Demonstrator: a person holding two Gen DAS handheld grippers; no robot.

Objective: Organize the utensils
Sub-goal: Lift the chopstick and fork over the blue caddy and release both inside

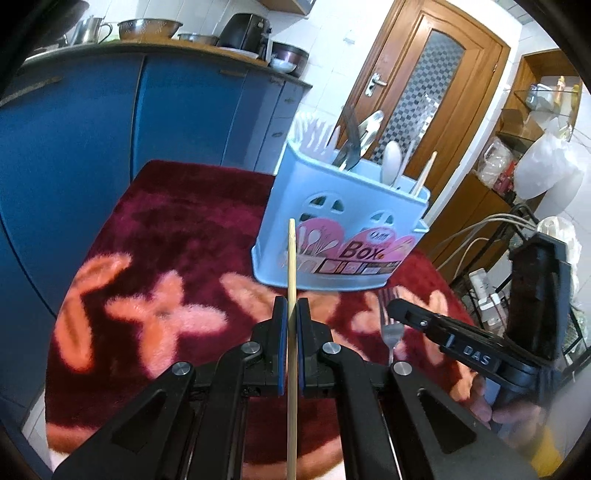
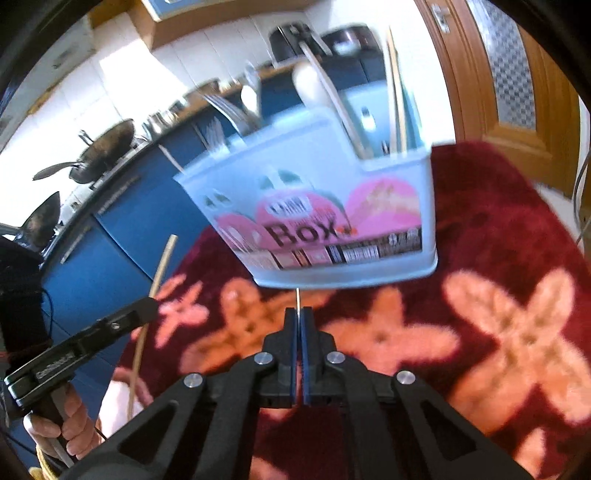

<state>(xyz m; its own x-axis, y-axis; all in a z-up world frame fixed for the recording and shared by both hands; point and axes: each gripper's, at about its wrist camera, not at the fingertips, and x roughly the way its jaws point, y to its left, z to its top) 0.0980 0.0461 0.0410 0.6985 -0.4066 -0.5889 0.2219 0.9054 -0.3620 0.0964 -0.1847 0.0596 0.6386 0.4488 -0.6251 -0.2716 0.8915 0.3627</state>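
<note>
One caddy [image 1: 343, 236], one held chopstick [image 1: 291, 280], one fork [image 1: 389, 325] (caddy's contents perhaps eight, blurred).

lighting: bright, even daylight; white wall tiles [image 1: 332, 74] blew out to near pure white in both views. glare: highlights on the steel bowls [image 1: 149, 27] on the far counter and on the frosted door pane [image 1: 428, 96]. shadows: soft, faint, under the blue utensil box [image 1: 340, 221]. blur: left wrist view mostly sharp, the person's hand [image 1: 484, 402] at near right smeared; right wrist view motion-blurred throughout, box lettering [image 2: 306, 232] streaked. distortion: strong fisheye bowing, black vignette at all corners.
</note>
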